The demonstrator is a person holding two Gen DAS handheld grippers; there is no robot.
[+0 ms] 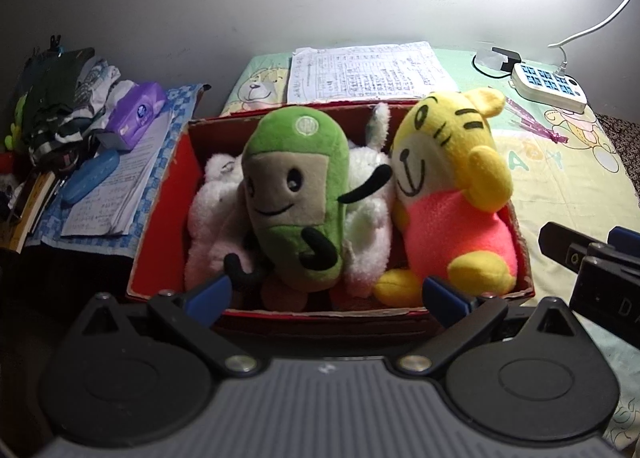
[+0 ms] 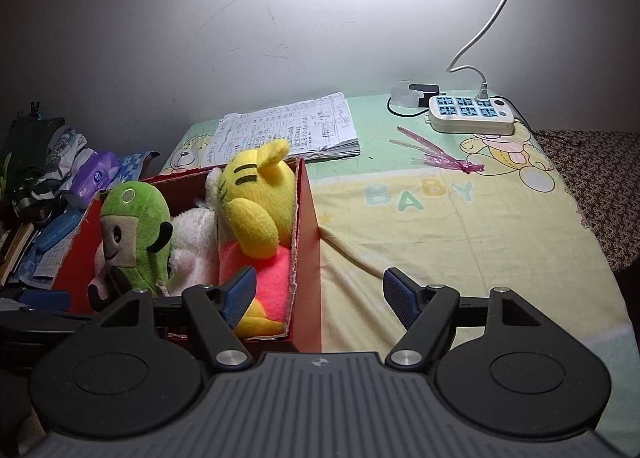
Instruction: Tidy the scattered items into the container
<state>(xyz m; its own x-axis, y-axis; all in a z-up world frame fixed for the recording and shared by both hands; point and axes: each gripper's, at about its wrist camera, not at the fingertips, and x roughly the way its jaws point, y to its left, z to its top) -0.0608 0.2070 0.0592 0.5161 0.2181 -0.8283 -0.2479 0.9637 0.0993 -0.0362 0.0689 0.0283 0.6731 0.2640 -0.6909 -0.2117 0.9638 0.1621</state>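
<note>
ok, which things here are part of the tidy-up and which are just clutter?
Job:
red box
green plush
tiger plush
white plush

Lying about:
papers
power strip
pink wrapper
purple tissue pack
blue case
clothes pile

- The pastel sheet [image 2: 440, 226] on the bed bears the word "BABY" in coloured letters.
- The paper stack [image 2: 288, 130] carries handwriting and tables, too small to read.
- The green plush [image 1: 296, 194] has a round white emblem, illegible.
</note>
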